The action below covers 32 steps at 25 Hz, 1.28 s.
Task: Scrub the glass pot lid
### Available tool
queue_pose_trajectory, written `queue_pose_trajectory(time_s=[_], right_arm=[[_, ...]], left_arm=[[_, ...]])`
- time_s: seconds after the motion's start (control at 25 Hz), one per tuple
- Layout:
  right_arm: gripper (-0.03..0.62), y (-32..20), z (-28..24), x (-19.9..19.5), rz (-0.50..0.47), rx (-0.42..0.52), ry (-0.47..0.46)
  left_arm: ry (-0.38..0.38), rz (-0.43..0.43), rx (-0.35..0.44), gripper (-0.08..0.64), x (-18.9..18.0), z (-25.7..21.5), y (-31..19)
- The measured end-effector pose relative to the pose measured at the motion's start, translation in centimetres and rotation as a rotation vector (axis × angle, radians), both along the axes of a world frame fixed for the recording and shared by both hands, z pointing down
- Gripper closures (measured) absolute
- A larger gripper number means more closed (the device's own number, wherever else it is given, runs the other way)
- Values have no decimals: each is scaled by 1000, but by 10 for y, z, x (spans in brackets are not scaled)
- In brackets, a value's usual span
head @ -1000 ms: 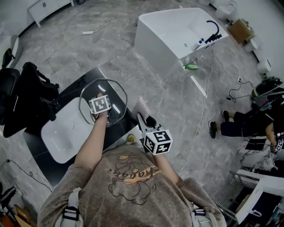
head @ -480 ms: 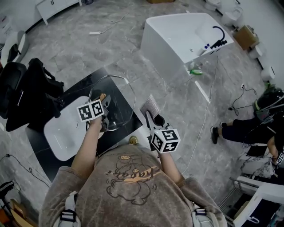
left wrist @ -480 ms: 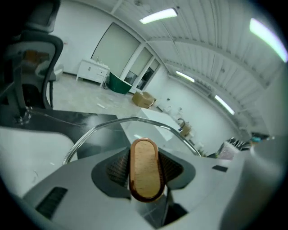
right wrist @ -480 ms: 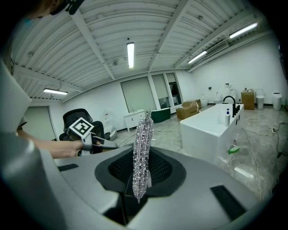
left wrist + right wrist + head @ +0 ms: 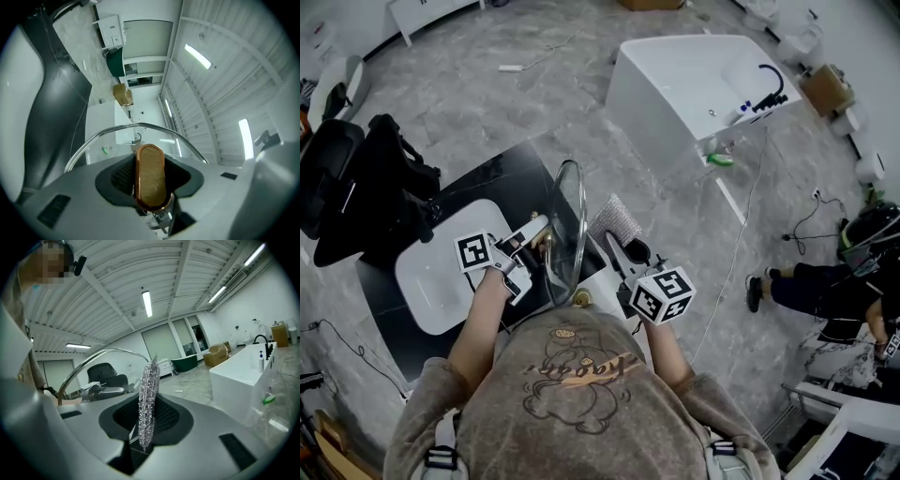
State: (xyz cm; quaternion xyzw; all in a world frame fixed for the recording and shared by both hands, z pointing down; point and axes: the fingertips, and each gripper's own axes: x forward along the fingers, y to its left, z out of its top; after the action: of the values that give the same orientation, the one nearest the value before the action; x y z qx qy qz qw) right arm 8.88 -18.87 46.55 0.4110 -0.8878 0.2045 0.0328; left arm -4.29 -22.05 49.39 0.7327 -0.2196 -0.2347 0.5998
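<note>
We see the lid (image 5: 567, 225), clear glass with a metal rim, held on edge and nearly upright above a black counter (image 5: 497, 178). The left gripper (image 5: 534, 246) has its jaws clamped on the lid's gold knob (image 5: 150, 176), which fills the gap between them. Just to the lid's right, the right gripper (image 5: 623, 246) has its jaws closed on a silver mesh scrubber (image 5: 149, 399) standing upright. We cannot tell whether the scrubber touches the glass. A white basin (image 5: 431, 281) is set in the counter, left of the lid. A white bathtub (image 5: 675, 84) stands well apart on the grey floor.
</note>
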Motion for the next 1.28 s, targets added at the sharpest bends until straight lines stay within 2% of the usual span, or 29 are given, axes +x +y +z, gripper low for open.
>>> queue_pose_trajectory(time_s=[0.28,0.4,0.6,0.92,1.28], right_arm=[[512,32,-46,-46,-224,80,-90],[512,41,-55,-52,-265,97,-85],[512,44,-54,-48,-261,96,-78],[512,13,-42,-37,-170,68,-63],[511,-33,12,-31,-109,-40,20]], left_arm=[[23,53,-15,385,18,0,11],[37,57,-19,385,19,1,11],[30,86,-15,385,22,1,15],[30,180,23,385,39,-11,28],[68,233,48,385,55,-25,31]])
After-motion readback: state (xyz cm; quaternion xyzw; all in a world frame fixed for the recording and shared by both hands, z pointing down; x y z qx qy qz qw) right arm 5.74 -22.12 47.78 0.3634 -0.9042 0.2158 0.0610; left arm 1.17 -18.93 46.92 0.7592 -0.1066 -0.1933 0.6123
